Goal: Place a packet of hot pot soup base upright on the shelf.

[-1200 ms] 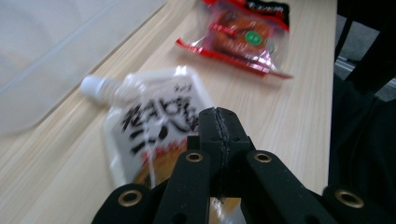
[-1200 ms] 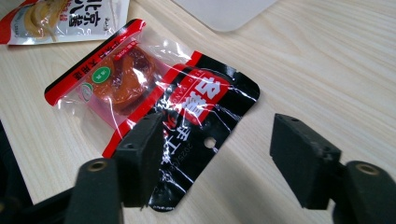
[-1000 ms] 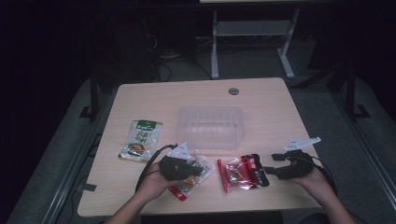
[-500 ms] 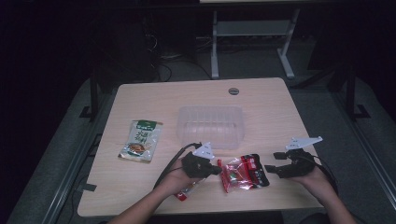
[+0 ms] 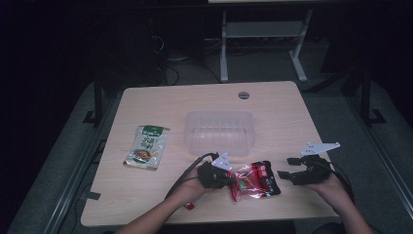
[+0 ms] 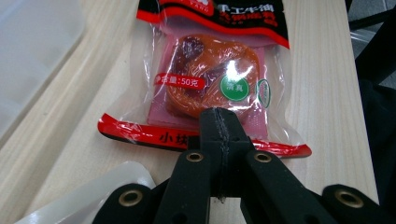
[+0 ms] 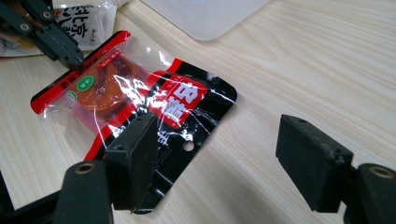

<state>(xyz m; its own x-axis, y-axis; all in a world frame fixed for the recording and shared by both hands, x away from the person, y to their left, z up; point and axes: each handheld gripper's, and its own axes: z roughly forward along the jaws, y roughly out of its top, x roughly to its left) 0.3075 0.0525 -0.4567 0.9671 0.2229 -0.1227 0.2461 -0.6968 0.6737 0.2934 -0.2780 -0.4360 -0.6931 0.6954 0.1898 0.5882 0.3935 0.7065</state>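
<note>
Red snack packet [image 5: 255, 179] lies on the counter [image 5: 272, 105] between the two grippers in the high view, one of three packets, another half hidden under the left hand. Left gripper view: left gripper [image 6: 219, 122] jaws together at the packet's near edge, grip unclear. Right gripper view: right gripper [image 7: 224, 154] jaws apart, the left one covering a corner.

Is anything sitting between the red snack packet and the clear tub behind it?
Nothing visible does. The red snack packet lies flat in front of the clear tub, with bare table between them. The left hand-held gripper is shut at the packet's near edge; the right hand-held gripper is open beside it.
</note>
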